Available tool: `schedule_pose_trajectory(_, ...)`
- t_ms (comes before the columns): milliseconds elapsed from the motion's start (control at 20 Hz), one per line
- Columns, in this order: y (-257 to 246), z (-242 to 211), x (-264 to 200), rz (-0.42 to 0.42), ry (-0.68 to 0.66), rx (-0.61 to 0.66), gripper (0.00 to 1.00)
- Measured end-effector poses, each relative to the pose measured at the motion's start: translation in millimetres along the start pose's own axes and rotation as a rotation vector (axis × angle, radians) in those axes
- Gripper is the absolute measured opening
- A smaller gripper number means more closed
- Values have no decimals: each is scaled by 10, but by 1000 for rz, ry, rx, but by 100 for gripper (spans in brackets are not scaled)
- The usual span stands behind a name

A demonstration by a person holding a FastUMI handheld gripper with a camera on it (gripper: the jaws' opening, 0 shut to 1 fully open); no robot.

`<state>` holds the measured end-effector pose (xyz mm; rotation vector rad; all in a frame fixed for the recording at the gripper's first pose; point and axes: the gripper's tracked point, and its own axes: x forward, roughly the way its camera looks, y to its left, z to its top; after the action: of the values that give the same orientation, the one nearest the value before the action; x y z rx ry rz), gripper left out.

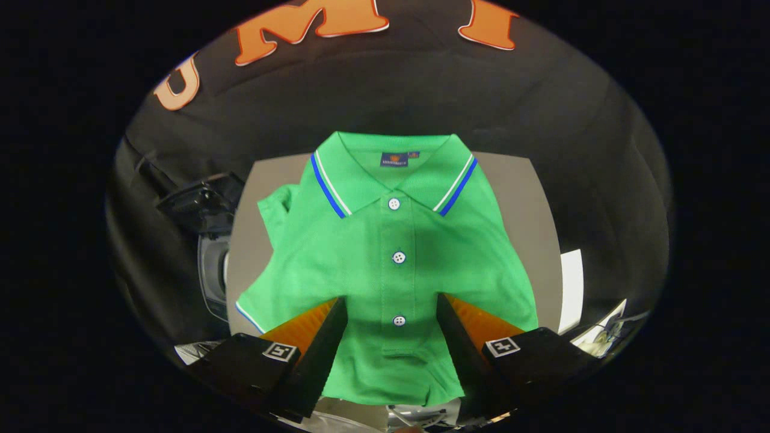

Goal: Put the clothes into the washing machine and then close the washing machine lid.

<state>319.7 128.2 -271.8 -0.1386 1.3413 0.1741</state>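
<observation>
A folded green polo shirt [385,252] with a blue-and-white striped collar and white buttons lies flat on a grey table [517,198]. My gripper [391,304] hovers over the shirt's lower half, open, with the button placket running between the two fingers. I cannot tell whether the fingertips [337,313] touch the cloth. Left of the table, lower down, part of a grey and black washing machine [210,264] shows, with its dark lid [201,201] raised.
The grey table ends a little past the shirt on the right. A white sheet [571,288] and some papers [604,334] lie off its right edge. Black cloth walls stand behind and to both sides.
</observation>
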Motion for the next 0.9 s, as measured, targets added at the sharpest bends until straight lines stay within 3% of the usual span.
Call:
schedule_pose_trajectory(500,-8,55,-4,-1,96,-16,98)
schedule_pose_trajectory(700,-58,53,-15,-7,57,-40,48)
schedule_pose_trajectory(800,-55,63,15,-15,22,-56,18)
schedule_pose_trajectory(900,-83,67,-52,3,-24,-69,12)
